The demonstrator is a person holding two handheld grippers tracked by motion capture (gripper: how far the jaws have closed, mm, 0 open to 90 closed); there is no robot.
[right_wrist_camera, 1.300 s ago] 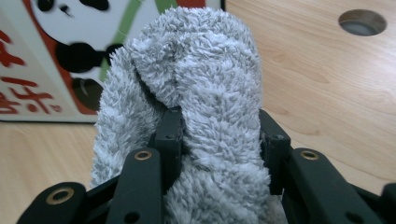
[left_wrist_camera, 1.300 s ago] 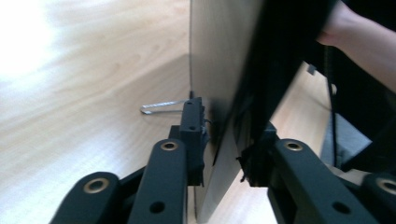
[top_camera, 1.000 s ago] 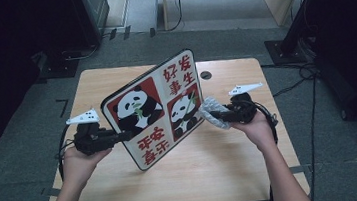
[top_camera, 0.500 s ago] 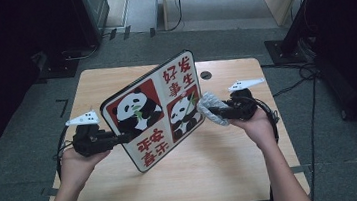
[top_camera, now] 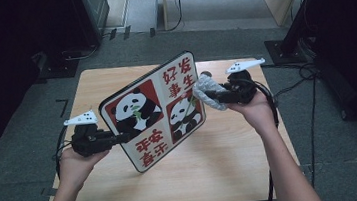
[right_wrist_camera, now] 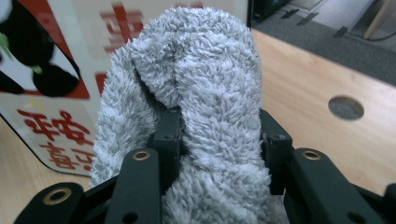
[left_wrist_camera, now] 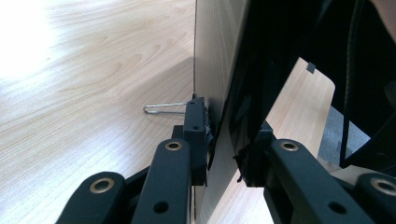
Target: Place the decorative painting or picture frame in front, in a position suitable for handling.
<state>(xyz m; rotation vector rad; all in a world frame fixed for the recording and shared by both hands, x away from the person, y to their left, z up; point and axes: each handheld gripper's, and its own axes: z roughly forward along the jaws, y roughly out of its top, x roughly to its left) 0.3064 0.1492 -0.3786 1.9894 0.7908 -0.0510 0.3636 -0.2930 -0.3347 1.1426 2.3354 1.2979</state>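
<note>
A square board (top_camera: 157, 112) with red and white panda panels and Chinese characters stands tilted on its lower corner on the wooden table (top_camera: 223, 161). My left gripper (top_camera: 115, 137) is shut on the board's left edge. In the left gripper view the board (left_wrist_camera: 219, 70) runs edge-on between the pads of my left gripper (left_wrist_camera: 222, 149). My right gripper (top_camera: 211, 96) is shut on a grey fluffy cloth (top_camera: 205, 90), which rests against the board's upper right edge. In the right gripper view the cloth (right_wrist_camera: 196, 74) bulges out between the jaws of my right gripper (right_wrist_camera: 219, 140), with the board (right_wrist_camera: 46, 70) just behind it.
A thin metal wire loop (left_wrist_camera: 163, 108) sticks out beside my left jaw, over the tabletop. The table has a round cable hole (right_wrist_camera: 345, 107) near its far right. Cables (top_camera: 304, 74) lie on the floor at the right, and dark equipment stands around the table.
My right gripper has risen with the cloth along the board's right side, toward its top corner. The left gripper and the board have stayed put.
</note>
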